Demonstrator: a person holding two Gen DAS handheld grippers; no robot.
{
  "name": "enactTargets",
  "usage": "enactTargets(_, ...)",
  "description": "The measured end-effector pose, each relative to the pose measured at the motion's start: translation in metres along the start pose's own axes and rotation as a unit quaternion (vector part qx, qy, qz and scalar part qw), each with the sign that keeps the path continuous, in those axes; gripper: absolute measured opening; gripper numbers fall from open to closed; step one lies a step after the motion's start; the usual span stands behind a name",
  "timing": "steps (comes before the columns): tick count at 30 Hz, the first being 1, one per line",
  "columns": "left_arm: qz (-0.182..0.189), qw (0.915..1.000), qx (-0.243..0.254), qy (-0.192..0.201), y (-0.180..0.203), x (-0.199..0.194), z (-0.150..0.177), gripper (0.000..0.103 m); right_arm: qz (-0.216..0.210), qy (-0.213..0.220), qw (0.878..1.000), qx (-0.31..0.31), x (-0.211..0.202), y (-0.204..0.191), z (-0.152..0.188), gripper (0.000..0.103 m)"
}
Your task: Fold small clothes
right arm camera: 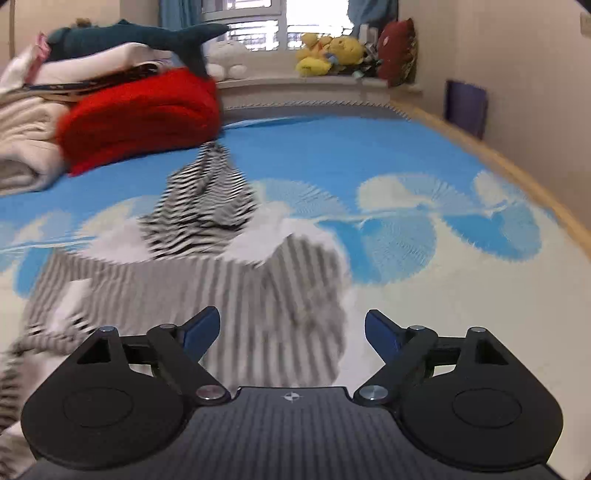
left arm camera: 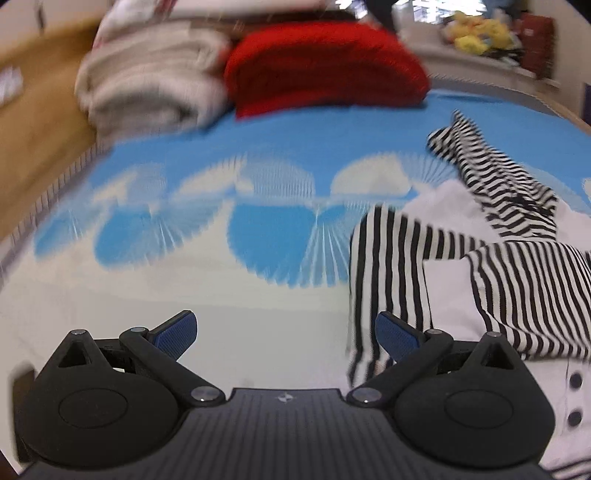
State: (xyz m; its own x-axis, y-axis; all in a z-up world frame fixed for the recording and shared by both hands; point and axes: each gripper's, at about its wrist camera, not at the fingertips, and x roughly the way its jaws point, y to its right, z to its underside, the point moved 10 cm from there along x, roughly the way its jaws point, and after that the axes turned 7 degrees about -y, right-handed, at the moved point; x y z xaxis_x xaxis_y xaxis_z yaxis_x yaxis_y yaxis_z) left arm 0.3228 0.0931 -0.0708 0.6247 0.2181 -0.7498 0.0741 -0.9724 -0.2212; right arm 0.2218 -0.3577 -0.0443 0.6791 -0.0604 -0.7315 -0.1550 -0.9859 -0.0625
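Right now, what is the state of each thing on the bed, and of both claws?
Striped garment: crumpled, not yet folded.
Red blanket: folded.
Beige blanket: folded, beside the red one.
Left claw: open, empty.
Right claw: open, empty.

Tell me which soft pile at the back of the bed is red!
The folded red blanket. It sits beside the cream-coloured blanket and under the white bedding and the dark teal shark toy, nearest the striped clothes.

black/white striped garment [left arm camera: 517,266]; blue/white fan-print sheet [left arm camera: 258,155]; red blanket [left arm camera: 325,66] far; beige blanket [left arm camera: 147,85] far left.
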Motion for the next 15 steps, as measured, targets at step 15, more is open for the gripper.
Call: enactTargets(15, -0.089, 0.9939, -0.058, -0.031, -0.117, 0.057, -0.010, 0.103, -0.094, 0.128, 0.987, -0.017, -0.078, -0.093, -0.251, 0.096)
